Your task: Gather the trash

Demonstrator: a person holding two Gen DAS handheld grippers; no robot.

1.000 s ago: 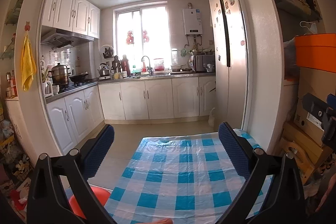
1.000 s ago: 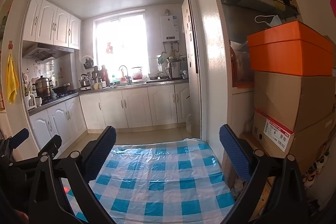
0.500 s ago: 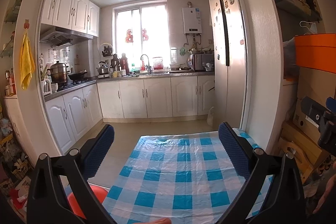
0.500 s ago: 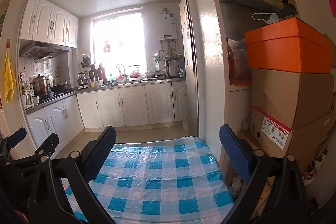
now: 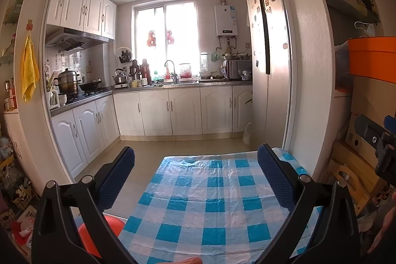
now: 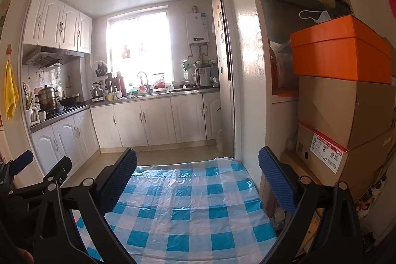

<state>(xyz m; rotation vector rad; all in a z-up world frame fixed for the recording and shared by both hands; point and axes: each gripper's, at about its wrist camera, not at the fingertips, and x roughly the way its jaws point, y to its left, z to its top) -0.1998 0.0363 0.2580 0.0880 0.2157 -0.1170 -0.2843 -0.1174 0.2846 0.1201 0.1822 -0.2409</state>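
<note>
**Inspector:** Where is the trash?

**Assistant:** None can be made out as such. The table [image 5: 215, 202] ahead carries only a blue-and-white checked plastic cloth [image 6: 188, 202], wrinkled and glossy, bare across its visible top. Clutter sits at the 8 o'clock edge of the left view, too small to identify.

**Inspector:** Left gripper?

**Assistant:** The left gripper [image 5: 195, 180] hangs over the near end of the table, fingers spread wide, nothing between the blue ribbed pads [image 5: 274, 180]. A red rounded object [image 5: 99, 231] shows below it at 7 o'clock, beside the table edge.

**Inspector:** Right gripper?

**Assistant:** The right gripper [image 6: 198, 180] is likewise spread wide and empty, over the same cloth. The left gripper appears at its 8 o'clock.

**Inspector:** Surroundings?

**Assistant:** Kitchen cabinets [image 5: 170, 110] at 12 o'clock beyond a doorway; an orange box [image 6: 339, 51] on stacked cardboard boxes [image 6: 346, 110] at 3 o'clock.
</note>
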